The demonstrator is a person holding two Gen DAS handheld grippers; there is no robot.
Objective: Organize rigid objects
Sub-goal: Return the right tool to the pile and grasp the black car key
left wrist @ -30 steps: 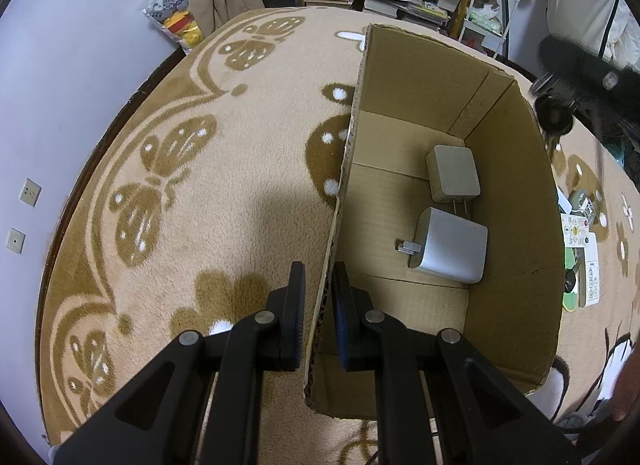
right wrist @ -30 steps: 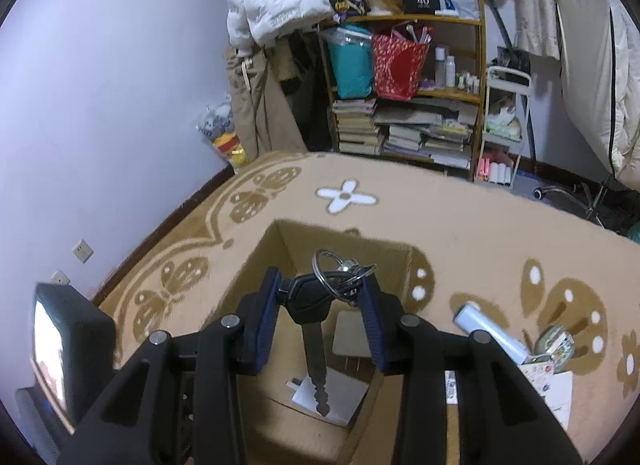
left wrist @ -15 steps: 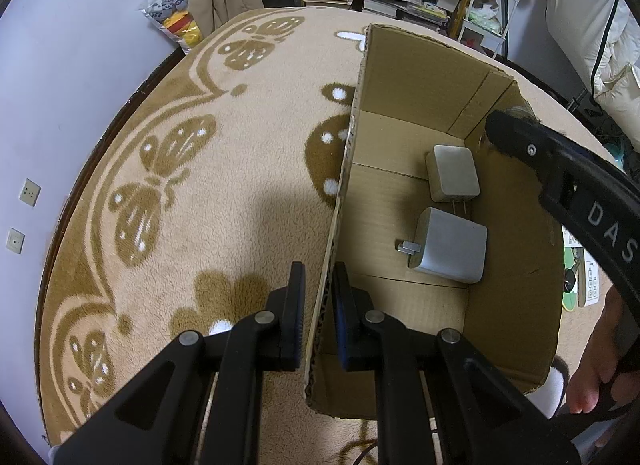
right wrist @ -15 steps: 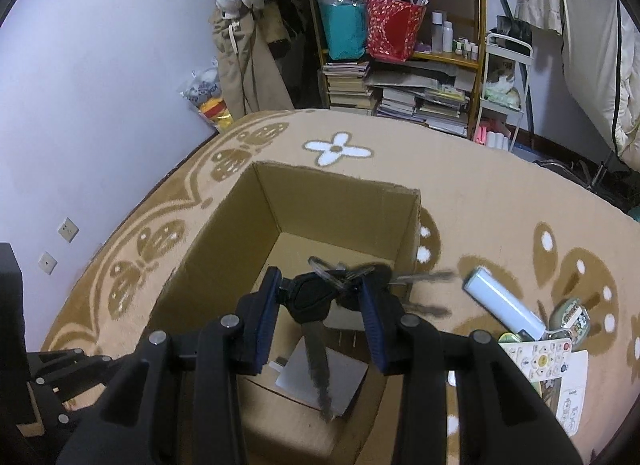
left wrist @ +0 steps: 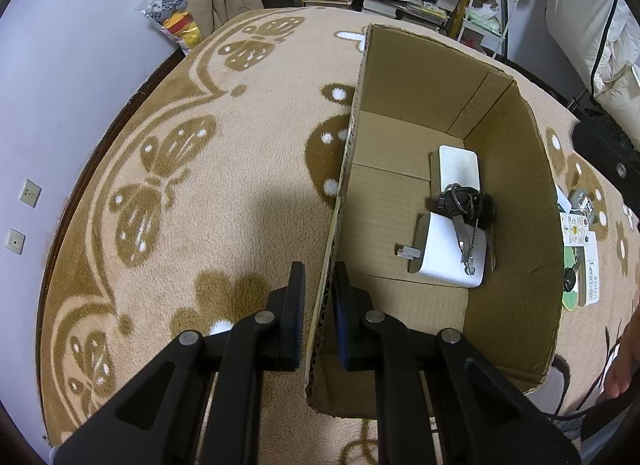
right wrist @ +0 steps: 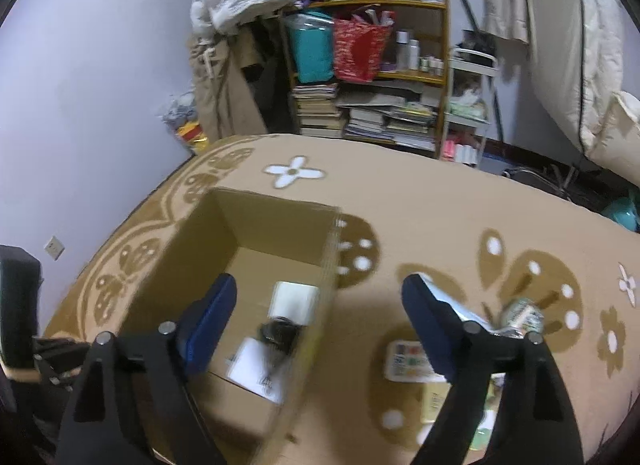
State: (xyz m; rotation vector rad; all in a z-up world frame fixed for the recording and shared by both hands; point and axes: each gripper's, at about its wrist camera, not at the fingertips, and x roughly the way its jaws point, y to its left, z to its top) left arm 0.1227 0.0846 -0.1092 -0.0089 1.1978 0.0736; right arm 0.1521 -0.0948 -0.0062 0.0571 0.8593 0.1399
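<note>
Across the floor spreads the beige rug with brown butterfly patterns (left wrist: pixel 168 169), wide and bare on the left side of the box, more crowded on its right. On it sits the open brown cardboard box (left wrist: pixel 516 201), walls upright, top open, floor mostly free along its left half. The left gripper (left wrist: pixel 319 305) is clenched on the box's left wall near the front corner, one finger outside, one inside, the cardboard edge running straight up between them. The right gripper (right wrist: pixel 320 325) hangs above the box's right wall with its fingers spread wide and nothing between them; this view is blurred. Inside the box, toward the right wall, two white square chargers (left wrist: pixel 440 257) lie close together, the nearer one with prongs pointing left. The bunch of keys with black heads on a metal ring (left wrist: pixel 466 217) lies draped over both chargers. Outside the right wall, small items cluster on the rug: a white remote control (left wrist: pixel 576 231).
</note>
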